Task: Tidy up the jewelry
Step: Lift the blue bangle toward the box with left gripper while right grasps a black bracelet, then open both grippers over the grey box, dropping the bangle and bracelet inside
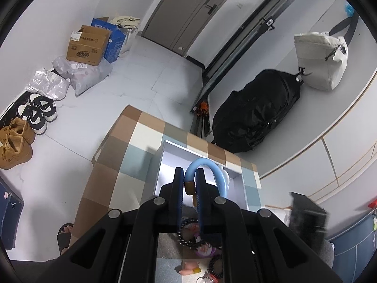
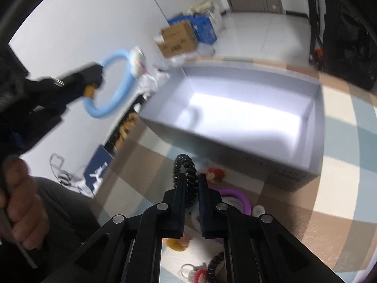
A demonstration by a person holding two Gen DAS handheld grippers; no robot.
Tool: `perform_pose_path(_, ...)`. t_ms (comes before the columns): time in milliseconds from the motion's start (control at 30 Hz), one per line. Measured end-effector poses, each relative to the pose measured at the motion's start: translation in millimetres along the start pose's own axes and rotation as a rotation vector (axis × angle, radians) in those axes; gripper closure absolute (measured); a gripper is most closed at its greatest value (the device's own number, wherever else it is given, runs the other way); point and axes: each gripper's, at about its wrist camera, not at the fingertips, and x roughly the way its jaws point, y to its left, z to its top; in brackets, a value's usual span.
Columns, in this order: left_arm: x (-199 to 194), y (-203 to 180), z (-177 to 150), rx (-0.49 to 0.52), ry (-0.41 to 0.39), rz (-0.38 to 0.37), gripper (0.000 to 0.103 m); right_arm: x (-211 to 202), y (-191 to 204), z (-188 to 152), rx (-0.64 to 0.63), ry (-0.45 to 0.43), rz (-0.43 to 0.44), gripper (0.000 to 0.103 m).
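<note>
1. Left wrist view: the left gripper is clenched on a blue ring, pinching 1 leg of the loop just above an amber bead. The ring arches up past the fingertips, over the open box lying just ahead.

2. Right wrist view: the right gripper is clamped on a black bead bracelet, which curls up beyond the tips. The box sits just ahead of and above the jaws, empty as far as its floor shows.

3. Handling, as a judgement: the ring looks light and rubbery, holding its loop unsupported, so a pinch anywhere on the tube should do; the bead gives a stop against sliding. The bracelet looks like strung beads, limp and likely to swing or slip if gripped on only 1 bead, so a pinch across its middle suits it.

4. Only the right view shows the ring whole, with a white charm on its far side, plus the person's hand on the left tool's handle. It also shows the box interior.

5. Only the left view shows loose pieces under the left tool: a chain, dark beads and a pink trinket on the checked cloth. The right view is motion-blurred.
</note>
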Motion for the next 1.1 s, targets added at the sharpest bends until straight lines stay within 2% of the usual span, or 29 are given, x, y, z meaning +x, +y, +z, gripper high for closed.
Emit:
perform_pose_path(200,12.8,-0.4,4.5,-0.026,0.005,-0.007,0.097,-46.5,-3.2,15.1,-0.011,-0.165,0.053,0.094)
perform_pose_path(367,28.2,-9.1,5.1,-0.004,0.037,-0.008,0.097,-78.3,-23.7,32.4,0.036,-0.298,0.036,0.094)
perform_pose_path(567,47.2,-17.8,5.4,0.004,0.078,-0.016,0.097,-76.7,-49.0,44.4,0.116,-0.302,0.018,0.094)
perform_pose_path(667,56.5,-21.4,6.8,-0.002,0.109,-0.068,0.097,-67.5,-54.9,47.1,0.132,-0.287,0.013,0.093)
perform_pose_path(700,58.5,-23.3,7.9,0.004,0.116,-0.076,0.096,-65.2,-54.3,44.8,0.135,-0.283,0.015,0.09)
perform_pose_path(733,59.3,-25.8,8.7,0.014,0.117,-0.064,0.09,-62.9,-55.5,45.1,0.137,-0.275,0.02,0.088)
perform_pose_path(767,59.3,-27.7,9.4,0.025,0.115,-0.049,0.075,-62.3,-57.0,46.0,0.138,-0.276,0.016,0.083)
perform_pose_path(800,57.7,-29.1,10.4,0.038,0.107,-0.048,0.066,-63.2,-58.4,47.2,0.137,-0.283,0.008,0.062)
perform_pose_path(833,55.9,-29.6,10.5,0.041,0.097,-0.054,0.052,-66.3,-59.9,46.9,0.135,-0.304,0.003,0.046)
perform_pose_path(867,52.5,-29.6,10.7,0.042,0.083,-0.053,0.045,-70.9,-60.9,46.0,0.135,-0.33,0.008,0.043)
perform_pose_path(933,49.1,-29.6,10.7,0.053,0.067,-0.052,0.045,-78.1,-62.0,46.9,0.127,-0.359,0.01,0.034)
perform_pose_path(1100,51.9,-26.2,6.4,0.063,0.099,0.01,0.045,-87.1,-64.0,45.1,0.126,-0.386,-0.023,0.017)
